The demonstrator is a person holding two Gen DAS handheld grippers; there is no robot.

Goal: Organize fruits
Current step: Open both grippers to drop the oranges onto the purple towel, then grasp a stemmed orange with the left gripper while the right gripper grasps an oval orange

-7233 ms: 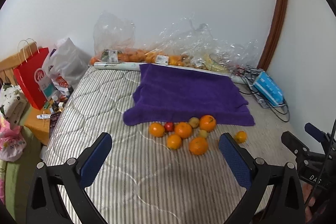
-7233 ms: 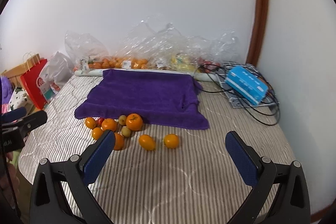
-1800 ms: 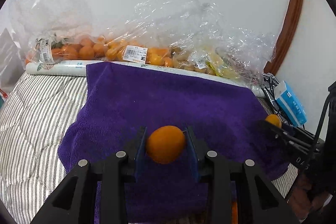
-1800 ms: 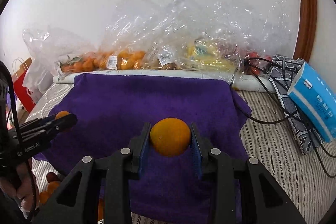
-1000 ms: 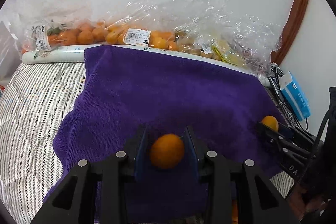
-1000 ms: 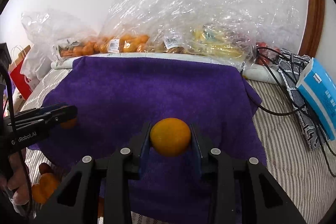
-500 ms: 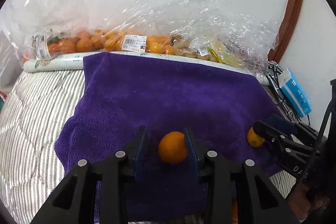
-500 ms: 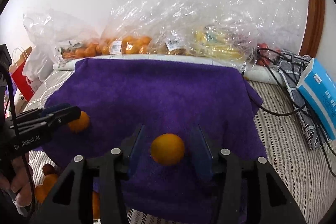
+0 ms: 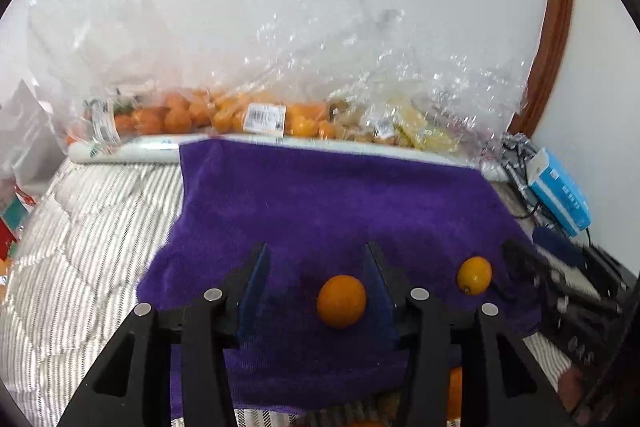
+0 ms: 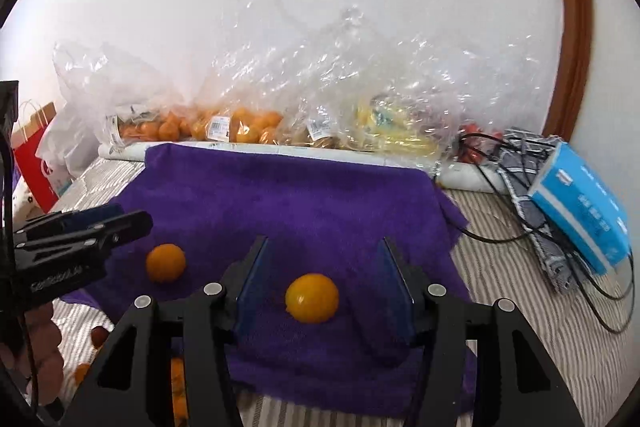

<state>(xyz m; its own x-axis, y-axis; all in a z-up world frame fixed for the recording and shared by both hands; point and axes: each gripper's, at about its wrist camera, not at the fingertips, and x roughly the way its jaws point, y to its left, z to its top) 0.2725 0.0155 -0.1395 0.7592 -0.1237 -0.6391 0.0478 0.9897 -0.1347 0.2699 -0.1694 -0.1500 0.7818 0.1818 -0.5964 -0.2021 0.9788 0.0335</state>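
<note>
Two oranges lie on the purple towel [image 9: 320,195]. One orange [image 9: 341,301] rests between the fingers of my left gripper [image 9: 316,251], close to the right pad; the jaws are opening and the pads do not press on it. The other orange [image 10: 312,298] sits on the towel [image 10: 300,195] between the spread fingers of my right gripper [image 10: 324,243], touching neither pad. Each wrist view also shows the other gripper: the right gripper [image 9: 536,247] beside its orange [image 9: 475,275], the left gripper [image 10: 136,218] above its orange [image 10: 165,262].
Clear plastic bags of oranges [image 9: 224,115] and yellow fruit [image 10: 384,131] line the wall behind a white roll [image 9: 120,151]. A blue box [image 10: 580,211] and cables [image 10: 500,227] lie at the right. Loose fruit [image 10: 178,387] sits on the striped mattress [image 9: 80,247] below the towel's front edge.
Both grippers were shut on an orange a second ago. Both have let go; the oranges now lie on the towel, and both grippers have lifted slightly.
</note>
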